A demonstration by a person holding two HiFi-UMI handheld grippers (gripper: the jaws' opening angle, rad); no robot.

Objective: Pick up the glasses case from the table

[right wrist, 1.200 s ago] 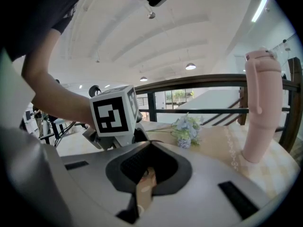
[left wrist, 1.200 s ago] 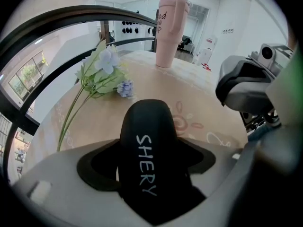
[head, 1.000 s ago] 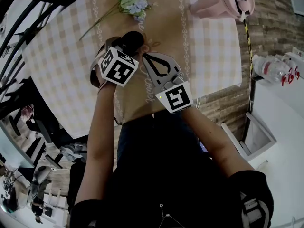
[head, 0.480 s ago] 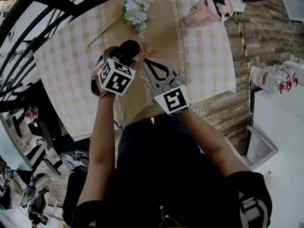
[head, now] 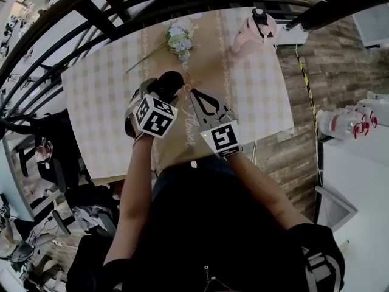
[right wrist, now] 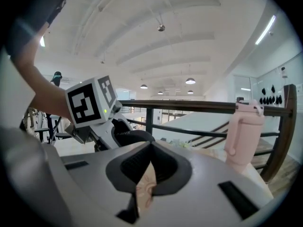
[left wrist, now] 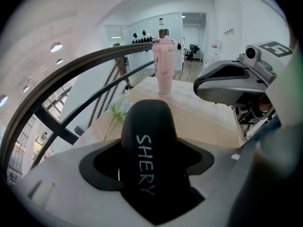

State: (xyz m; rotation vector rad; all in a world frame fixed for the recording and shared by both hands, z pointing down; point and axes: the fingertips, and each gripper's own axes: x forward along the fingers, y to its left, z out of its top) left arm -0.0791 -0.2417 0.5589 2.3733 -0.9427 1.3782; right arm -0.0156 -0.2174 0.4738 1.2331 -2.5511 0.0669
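The glasses case [head: 166, 83] is black and rounded, with white lettering on its lid [left wrist: 149, 150]. My left gripper [head: 159, 91] is shut on it and holds it over the checked table [head: 97, 114]. The case fills the space between the left jaws, and its near end is hidden inside them. My right gripper [head: 194, 94] hovers just right of the case, jaws shut with nothing between them [right wrist: 150, 144]. From the right gripper view the left gripper's marker cube [right wrist: 91, 101] and the case [right wrist: 130, 137] show at the left.
A pink bottle [head: 250, 31] stands at the table's far right; it also shows in the gripper views [left wrist: 163, 65] [right wrist: 244, 134]. A bunch of flowers [head: 180, 40] lies at the far middle. A dark railing [head: 91, 17] runs beyond the table. Plastic bottles [head: 343, 121] lie at the right.
The table has shrunk and slid down in the head view as the view rose. Both grippers keep their places side by side, the case staying in the left one.
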